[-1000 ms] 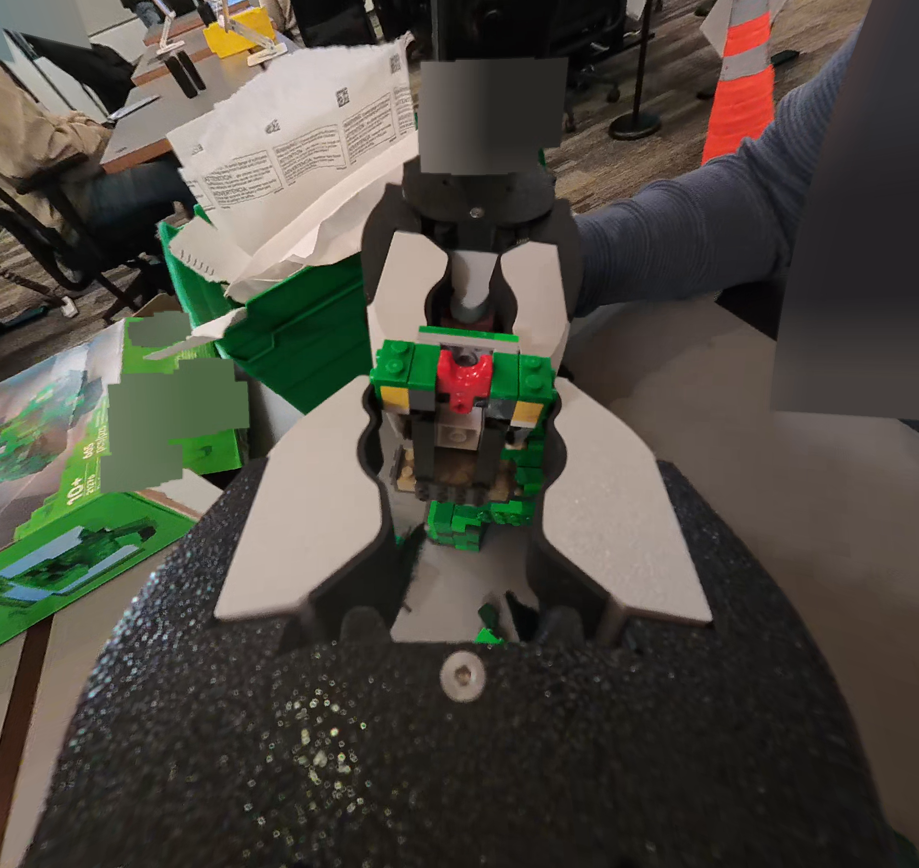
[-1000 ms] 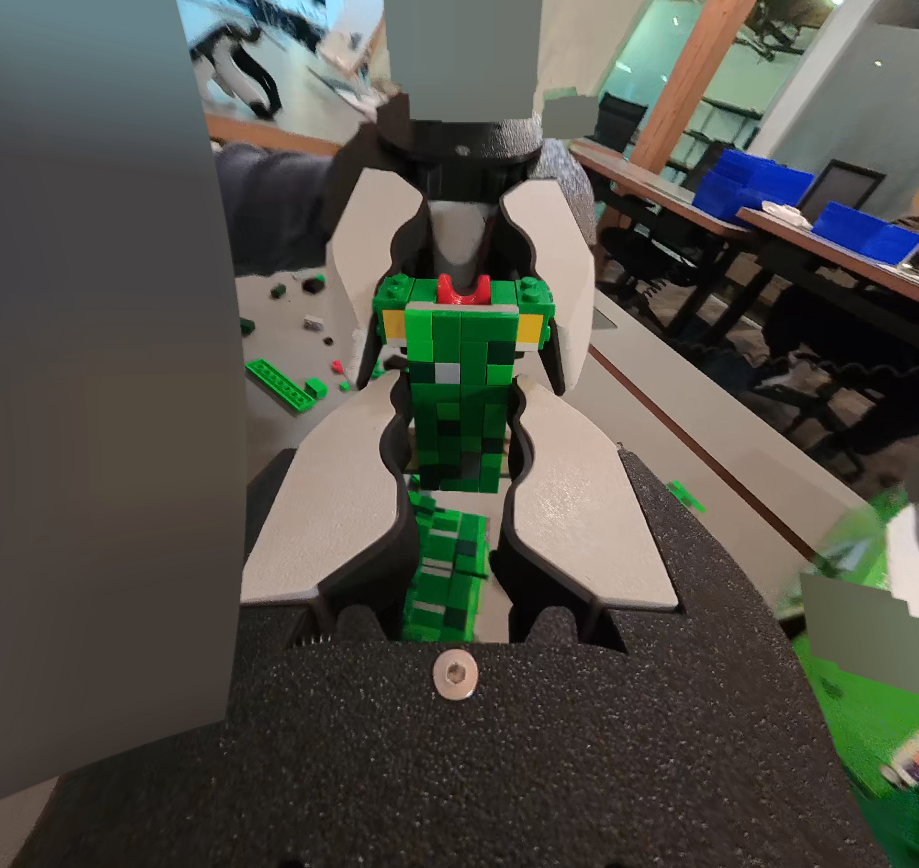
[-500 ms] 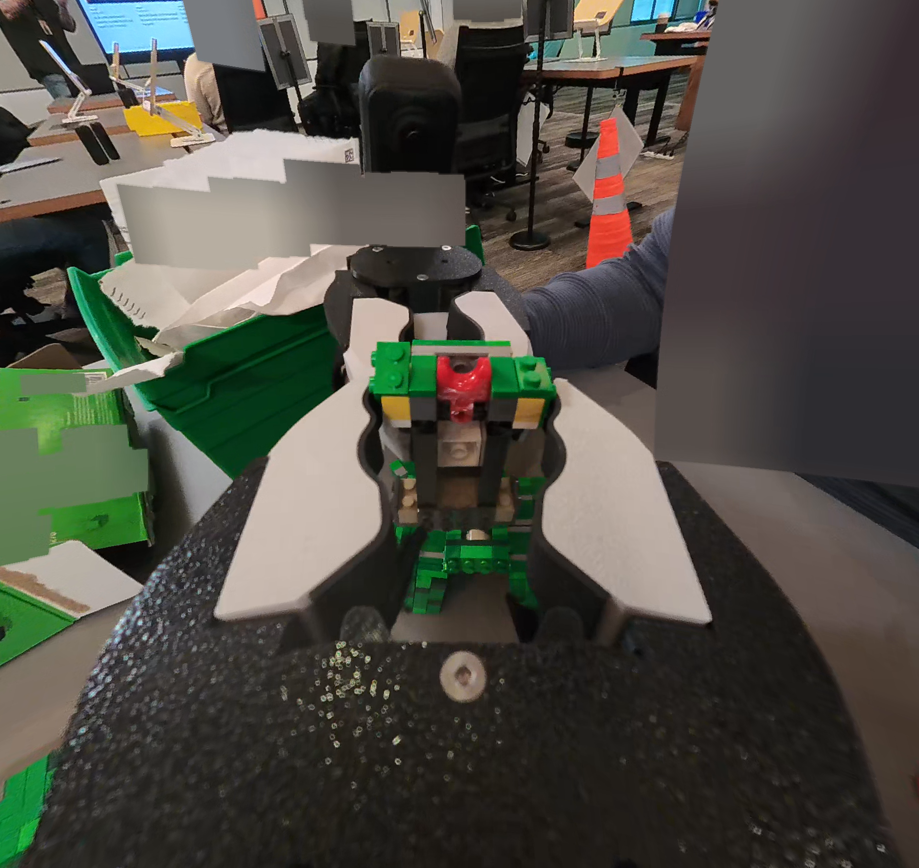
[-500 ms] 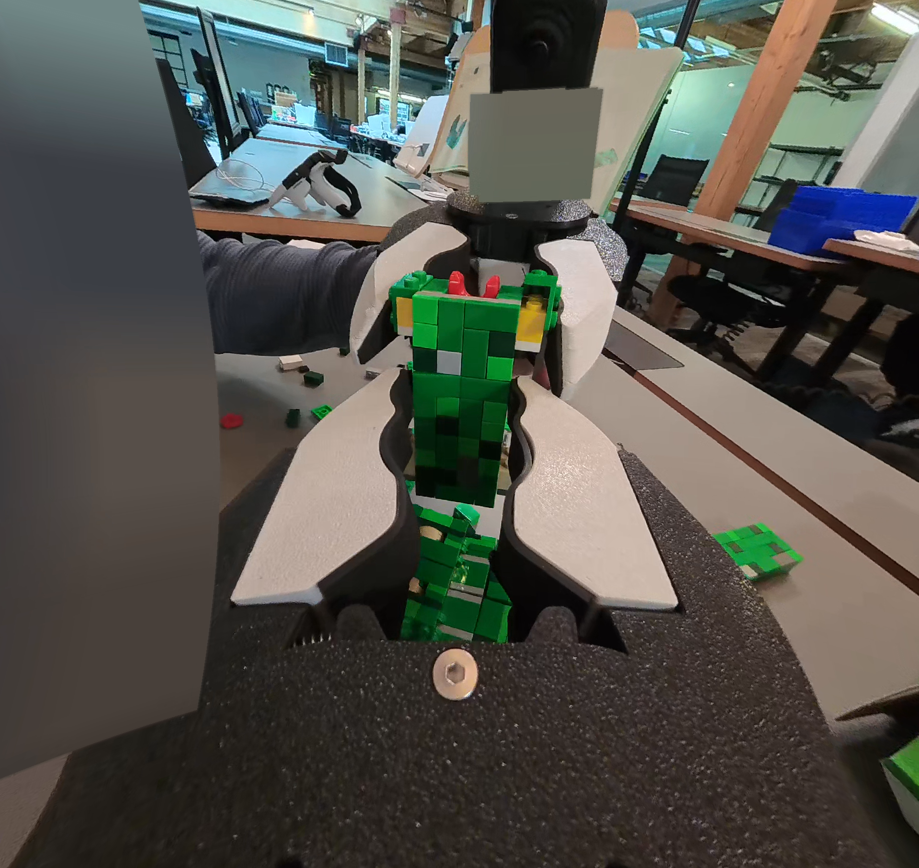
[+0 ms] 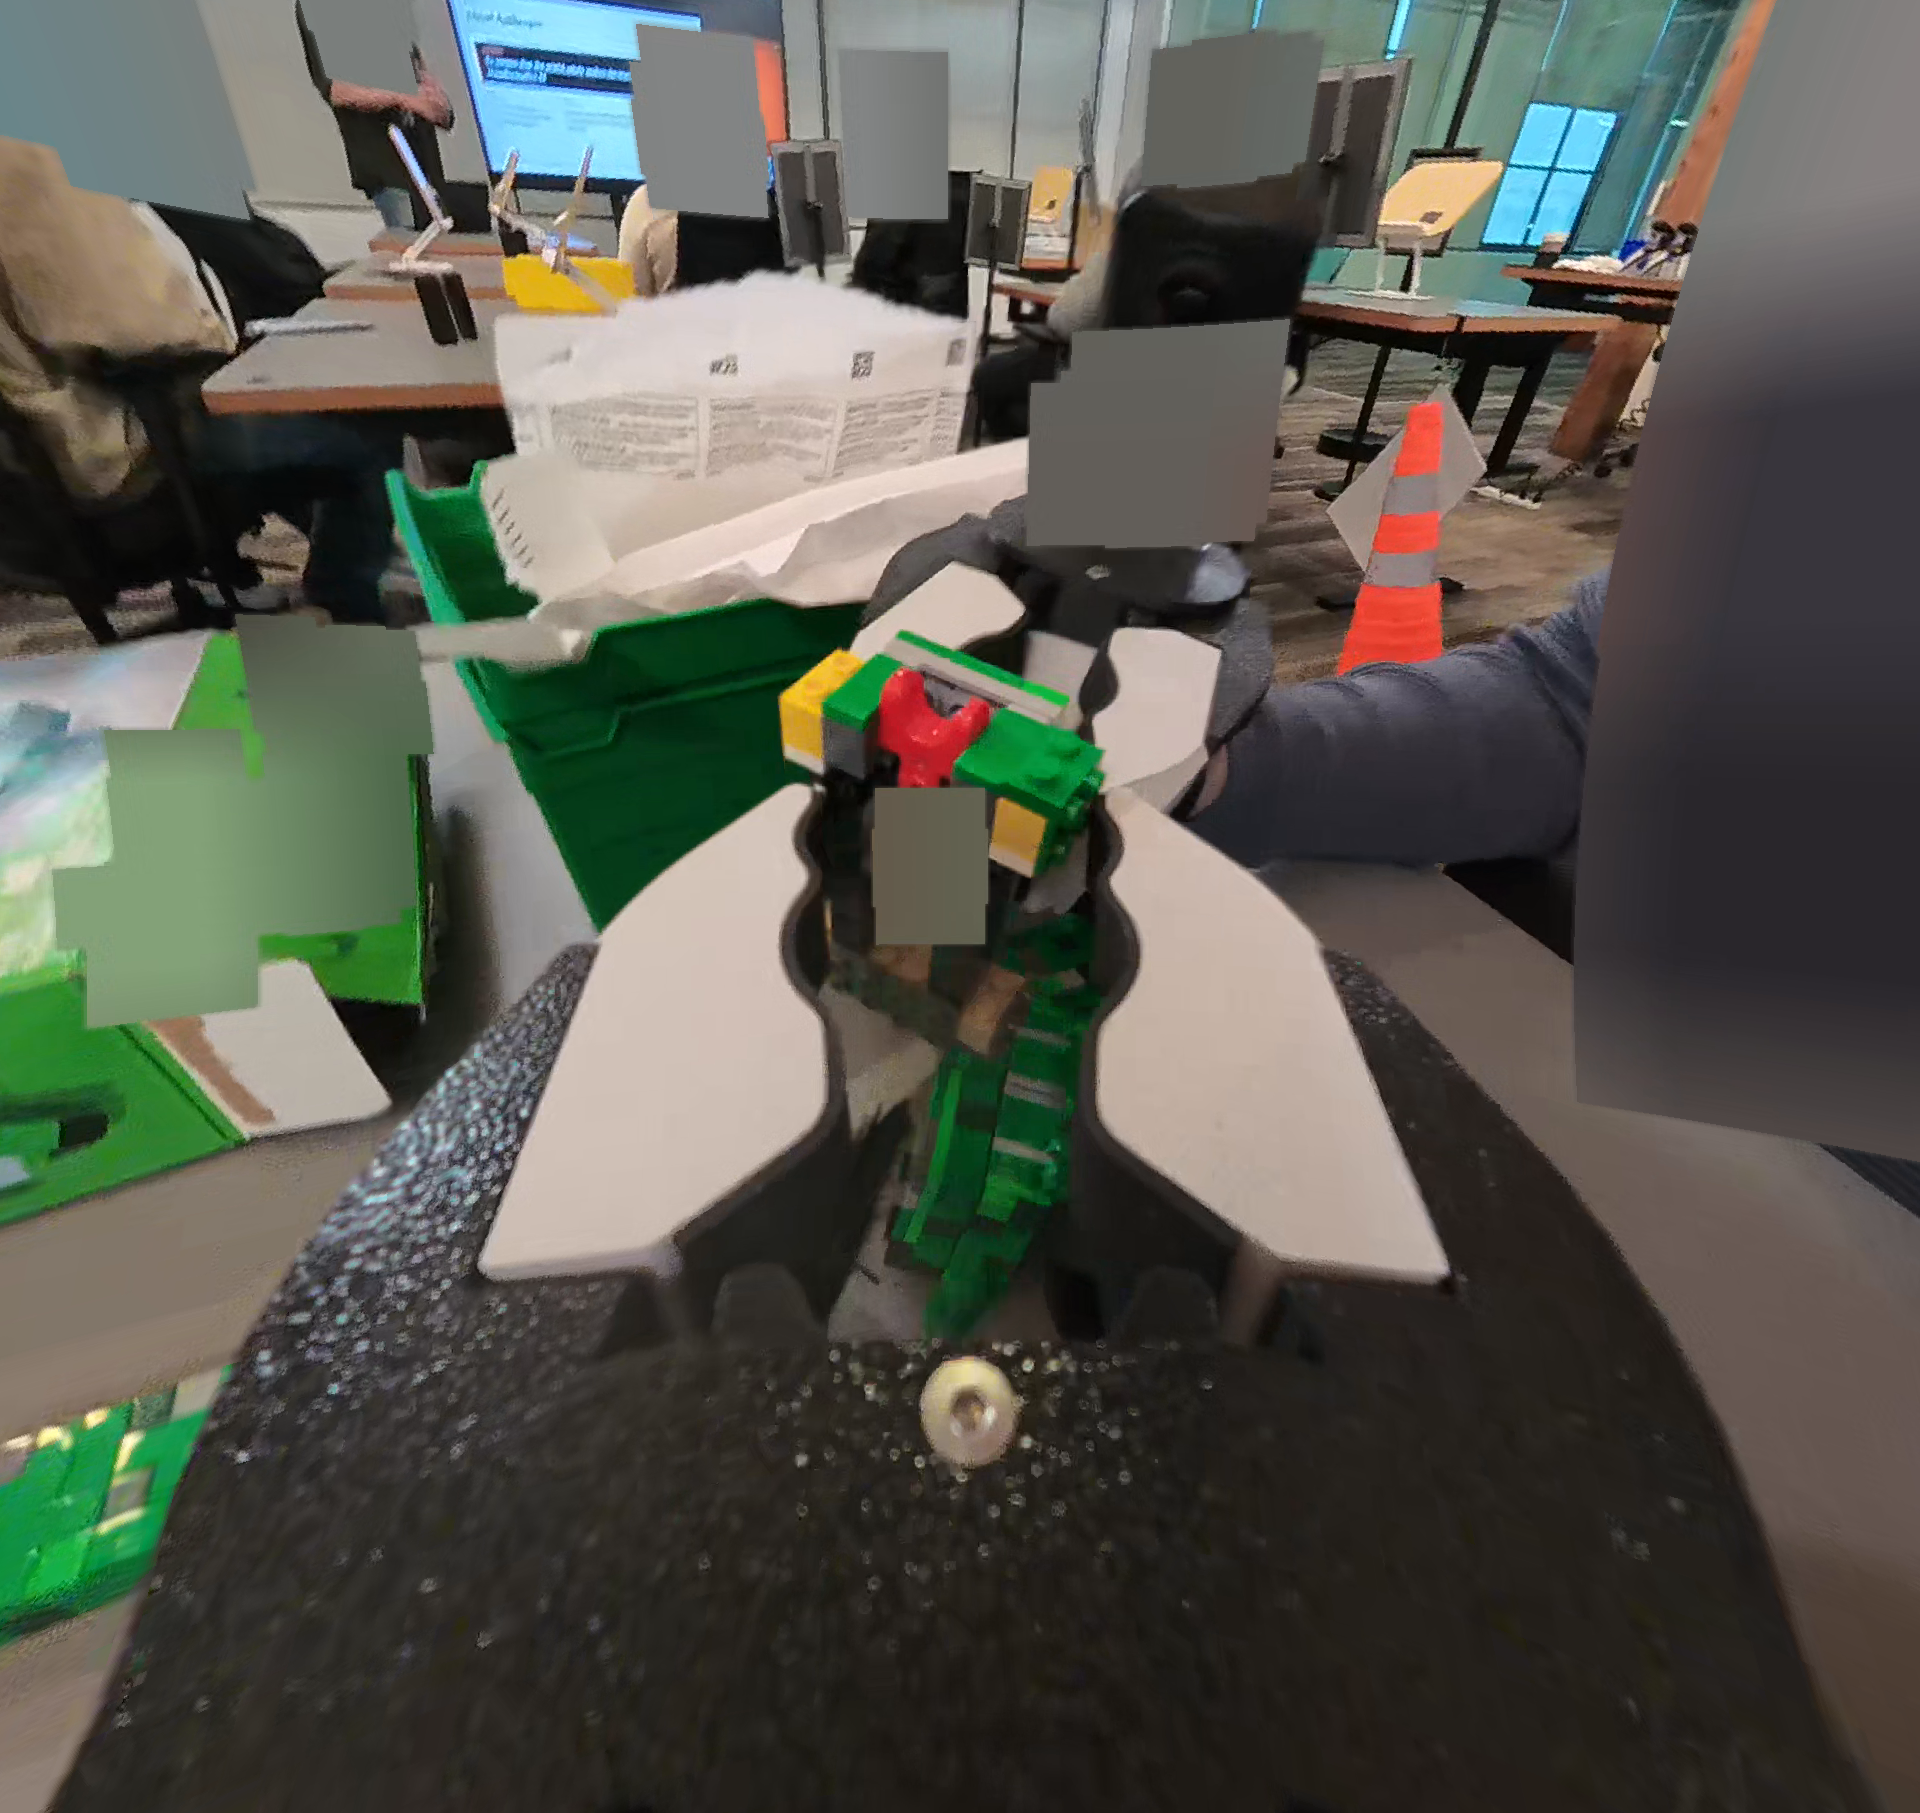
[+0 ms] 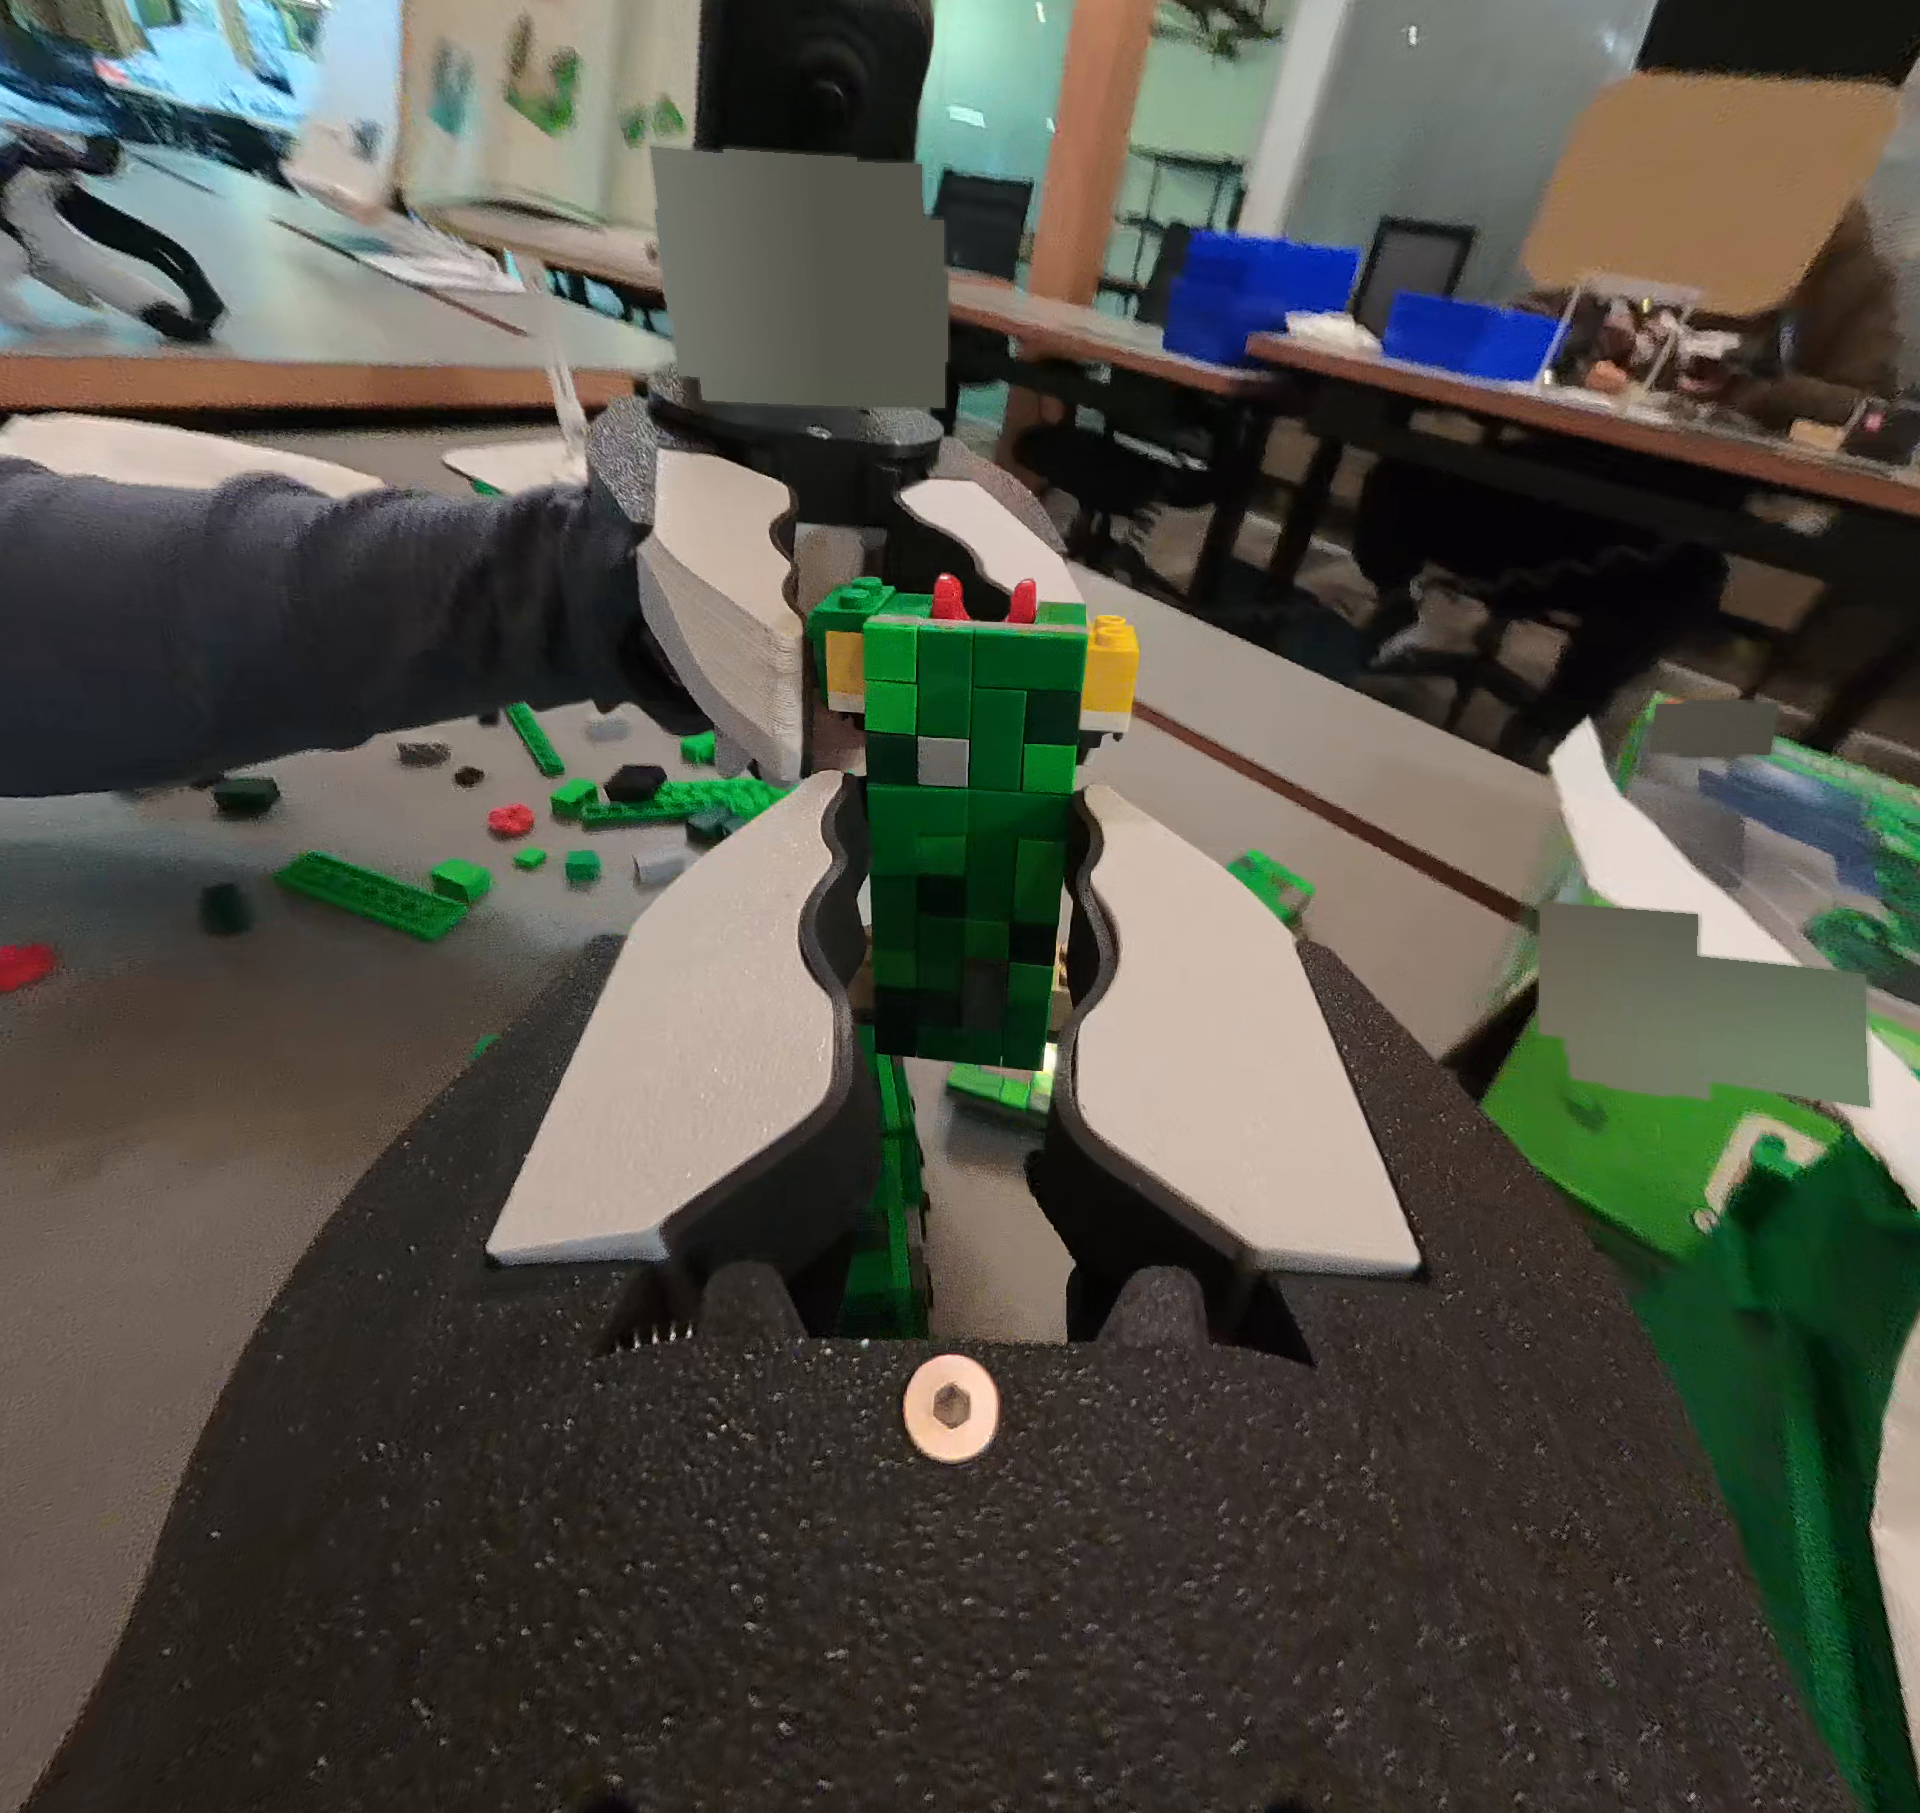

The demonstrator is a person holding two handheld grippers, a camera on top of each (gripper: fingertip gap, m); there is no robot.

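A green brick model [image 6: 966, 890] with yellow side blocks and a red piece [image 5: 925, 724] on top is held between both grippers above the grey table [image 6: 208, 1088]. My right gripper [image 6: 958, 797] is shut on its green front body. My left gripper [image 5: 951, 828] is shut on the same model [image 5: 1029, 755] from the opposite side, where its open back shows. Each gripper faces the other: the right one shows in the left wrist view [image 5: 1049, 641], the left one in the right wrist view [image 6: 862, 579]. A green brick strip [image 5: 997, 1140] hangs below the model.
A green bin [image 5: 665, 724] stuffed with white paper stands to the left, beside a green printed box [image 5: 208, 932]. Loose bricks [image 6: 374, 890] lie scattered on the table. Another green box [image 6: 1714, 1088] lies right. A blue sleeve [image 5: 1403, 755] and an orange cone [image 5: 1403, 537] show behind. My two grippers' fingertips are within a few centimetres of each other.
Both grippers have tipped upward with the model still held, so more of the room shows. In the left wrist view the model's top now leans to the right.
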